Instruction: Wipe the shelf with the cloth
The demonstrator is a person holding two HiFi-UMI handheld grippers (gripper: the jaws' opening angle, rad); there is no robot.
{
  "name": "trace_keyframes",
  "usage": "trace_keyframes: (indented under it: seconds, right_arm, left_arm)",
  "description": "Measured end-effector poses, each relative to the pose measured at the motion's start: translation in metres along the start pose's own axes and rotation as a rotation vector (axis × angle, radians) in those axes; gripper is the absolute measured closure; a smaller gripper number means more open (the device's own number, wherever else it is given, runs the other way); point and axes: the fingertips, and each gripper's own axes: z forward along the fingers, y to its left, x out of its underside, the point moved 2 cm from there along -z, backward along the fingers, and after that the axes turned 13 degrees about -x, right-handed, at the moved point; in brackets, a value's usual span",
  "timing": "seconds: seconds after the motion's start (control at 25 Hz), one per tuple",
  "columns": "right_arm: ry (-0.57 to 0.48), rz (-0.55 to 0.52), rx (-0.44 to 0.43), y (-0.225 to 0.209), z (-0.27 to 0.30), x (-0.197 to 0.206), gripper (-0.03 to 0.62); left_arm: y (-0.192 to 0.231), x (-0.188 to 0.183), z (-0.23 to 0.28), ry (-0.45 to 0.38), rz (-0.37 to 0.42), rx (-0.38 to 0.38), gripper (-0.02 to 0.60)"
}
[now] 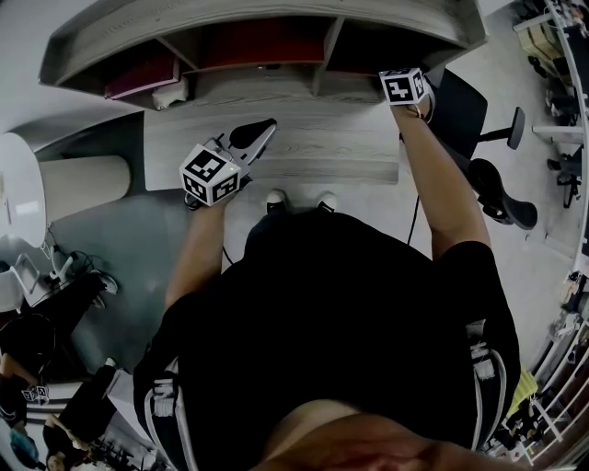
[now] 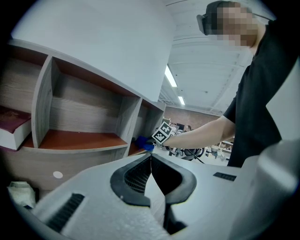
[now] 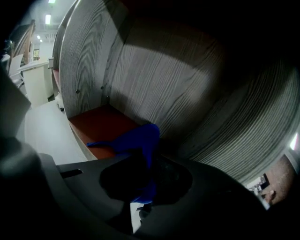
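Observation:
The grey wooden shelf (image 1: 276, 23) has several compartments with red-brown floors (image 2: 79, 139). My right gripper (image 3: 147, 161) reaches into the right-hand compartment, shut on a blue cloth (image 3: 136, 139). The cloth hangs onto that compartment's red-brown floor (image 3: 101, 125) next to its grey side wall. In the left gripper view the blue cloth (image 2: 143, 142) shows just ahead of the right gripper's marker cube (image 2: 162, 132). My left gripper (image 1: 258, 133) hovers over the pale desk in front of the shelf, shut with nothing in it.
A maroon book (image 1: 138, 78) lies in the left compartment, with a small white packet (image 1: 170, 95) beside it on the desk (image 1: 304, 138). A black office chair (image 1: 479, 138) stands at the right. A white round table (image 1: 18, 193) is at the left.

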Motion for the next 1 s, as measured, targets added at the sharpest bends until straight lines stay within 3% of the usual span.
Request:
trace_keyframes:
  seconds: [0.28, 1.0]
  right_arm:
    - [0.028, -0.107, 0.003, 0.015, 0.008, -0.008, 0.54]
    - [0.002, -0.198, -0.082, 0.062, 0.031, -0.041, 0.54]
  left_arm:
    - [0.003, 0.001, -0.009, 0.0, 0.0, -0.017, 0.565]
    - [0.011, 0.007, -0.041, -0.002, -0.004, -0.097, 0.565]
